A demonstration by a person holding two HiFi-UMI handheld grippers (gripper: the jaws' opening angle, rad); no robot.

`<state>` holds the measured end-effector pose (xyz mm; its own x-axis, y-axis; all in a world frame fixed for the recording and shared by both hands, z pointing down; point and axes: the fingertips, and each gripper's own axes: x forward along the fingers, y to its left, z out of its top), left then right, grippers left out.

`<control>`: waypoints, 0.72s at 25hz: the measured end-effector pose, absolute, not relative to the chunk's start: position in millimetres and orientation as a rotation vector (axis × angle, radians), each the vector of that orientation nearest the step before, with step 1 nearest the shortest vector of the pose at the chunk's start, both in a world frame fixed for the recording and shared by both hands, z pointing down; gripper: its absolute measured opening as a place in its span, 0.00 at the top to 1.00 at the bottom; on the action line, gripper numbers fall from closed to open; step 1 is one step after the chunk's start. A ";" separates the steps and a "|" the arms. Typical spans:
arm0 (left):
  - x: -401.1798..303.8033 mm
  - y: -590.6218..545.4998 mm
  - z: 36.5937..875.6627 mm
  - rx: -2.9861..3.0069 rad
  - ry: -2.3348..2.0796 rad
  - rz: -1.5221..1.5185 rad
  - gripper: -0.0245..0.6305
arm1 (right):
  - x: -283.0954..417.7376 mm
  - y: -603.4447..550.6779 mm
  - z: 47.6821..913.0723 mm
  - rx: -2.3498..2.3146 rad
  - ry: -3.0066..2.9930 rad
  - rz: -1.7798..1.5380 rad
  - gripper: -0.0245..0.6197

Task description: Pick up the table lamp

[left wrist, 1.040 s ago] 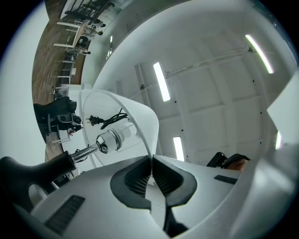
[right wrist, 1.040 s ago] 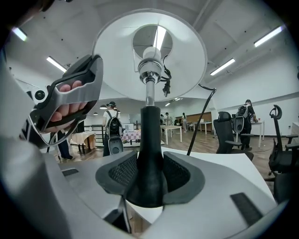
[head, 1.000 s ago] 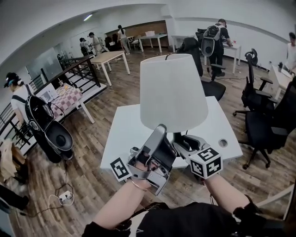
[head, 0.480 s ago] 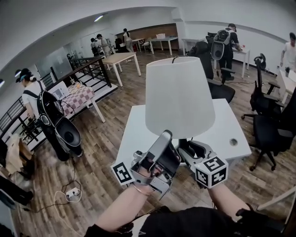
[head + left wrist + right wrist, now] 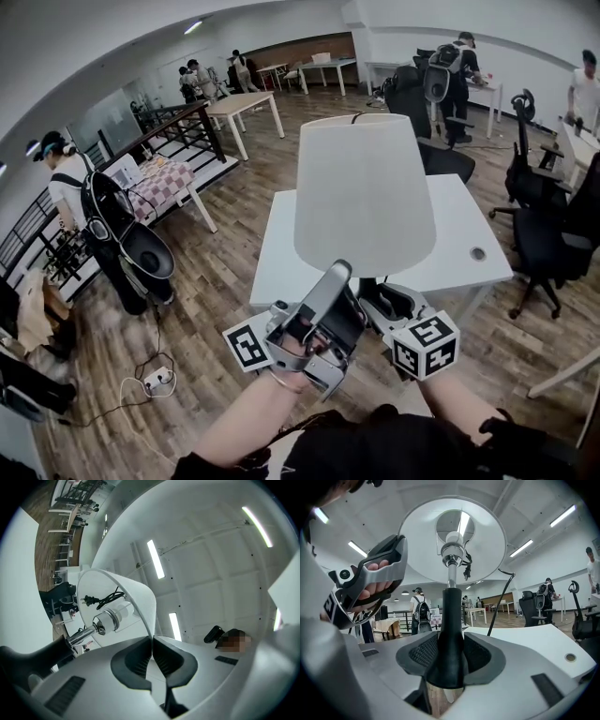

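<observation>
Table lamp [image 5: 364, 192] looks lifted off the surface [image 5: 464, 220]. Right hand-held gripper [image 5: 449, 660] clamps its black stem [image 5: 451, 616], and left hand-held gripper [image 5: 152, 656] pinches the shade rim [image 5: 143, 597]. Next: carry upright, grips firm.

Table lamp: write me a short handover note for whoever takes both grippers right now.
Left gripper: shut on the thin lower rim of the lampshade.
Right gripper: shut on the lamp's black stem.
Table lamp: upright, held in the air at the near edge of the white table.
Done: the lamp is gripped by both grippers and looks lifted off the table.
Left: probably only to keep it steady; mind the loose cord by the bulb socket.
</observation>
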<state>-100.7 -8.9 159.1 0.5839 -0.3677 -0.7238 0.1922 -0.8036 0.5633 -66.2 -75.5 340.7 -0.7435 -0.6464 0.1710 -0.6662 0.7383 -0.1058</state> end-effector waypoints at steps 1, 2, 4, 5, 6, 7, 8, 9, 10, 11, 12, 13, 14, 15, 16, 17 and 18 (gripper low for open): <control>-102.2 -4.0 160.8 2.201 -0.138 -1.195 0.93 | -67.2 -70.0 342.5 1.074 -2.808 0.241 0.68; -103.3 0.7 162.5 2.198 -0.136 -1.193 0.93 | -67.8 -65.0 344.1 1.081 -2.802 0.237 0.68; -104.2 9.7 165.8 2.190 -0.131 -1.189 0.93 | -67.9 -56.4 346.9 1.096 -2.791 0.229 0.68; -104.2 14.2 167.6 2.188 -0.127 -1.186 0.93 | -67.6 -52.3 348.3 1.104 -2.785 0.224 0.68; -104.3 18.6 169.4 2.186 -0.125 -1.183 0.93 | -67.2 -48.2 349.6 1.111 -2.780 0.220 0.68; -104.4 23.1 170.9 2.186 -0.122 -1.180 0.93 | -66.9 -44.1 350.7 1.118 -2.776 0.216 0.68; -104.9 27.7 172.1 2.186 -0.119 -1.178 0.93 | -67.1 -39.8 351.6 1.123 -2.774 0.212 0.68; -105.9 32.5 173.2 2.185 -0.117 -1.178 0.93 | -67.7 -35.3 352.5 1.126 -2.774 0.210 0.68; -107.4 37.2 174.2 2.185 -0.114 -1.178 0.93 | -68.8 -30.9 353.5 1.129 -2.775 0.208 0.68; -109.0 41.4 175.1 2.184 -0.113 -1.178 0.93 | -70.2 -26.6 354.5 1.130 -2.775 0.207 0.68; -110.4 45.1 176.1 2.184 -0.112 -1.177 0.93 | -71.3 -22.6 355.6 1.130 -2.774 0.207 0.68; -111.4 48.3 177.2 2.183 -0.113 -1.176 0.93 | -72.1 -18.9 356.9 1.129 -2.772 0.209 0.68; -111.9 51.0 178.2 2.182 -0.114 -1.174 0.93 | -72.5 -15.6 358.1 1.127 -2.770 0.210 0.68; -112.1 53.4 178.9 2.181 -0.114 -1.172 0.93 | -72.7 -12.7 358.9 1.124 -2.768 0.211 0.68; -112.3 55.6 179.2 2.181 -0.114 -1.170 0.93 | -73.0 -10.2 359.3 1.122 -2.766 0.210 0.68; -113.0 57.9 179.3 2.180 -0.112 -1.170 0.93 | -73.6 -7.8 359.4 1.119 -2.765 0.208 0.68; -114.0 60.2 179.4 2.180 -0.110 -1.170 0.93 | -74.5 -5.5 359.5 1.116 -2.764 0.205 0.68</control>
<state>-114.0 60.2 179.4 0.5977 -0.3614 -0.7157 0.2215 -0.7835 0.5806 -74.5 -5.5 359.5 -0.7107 -0.6767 0.1923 -0.6976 0.7132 -0.0688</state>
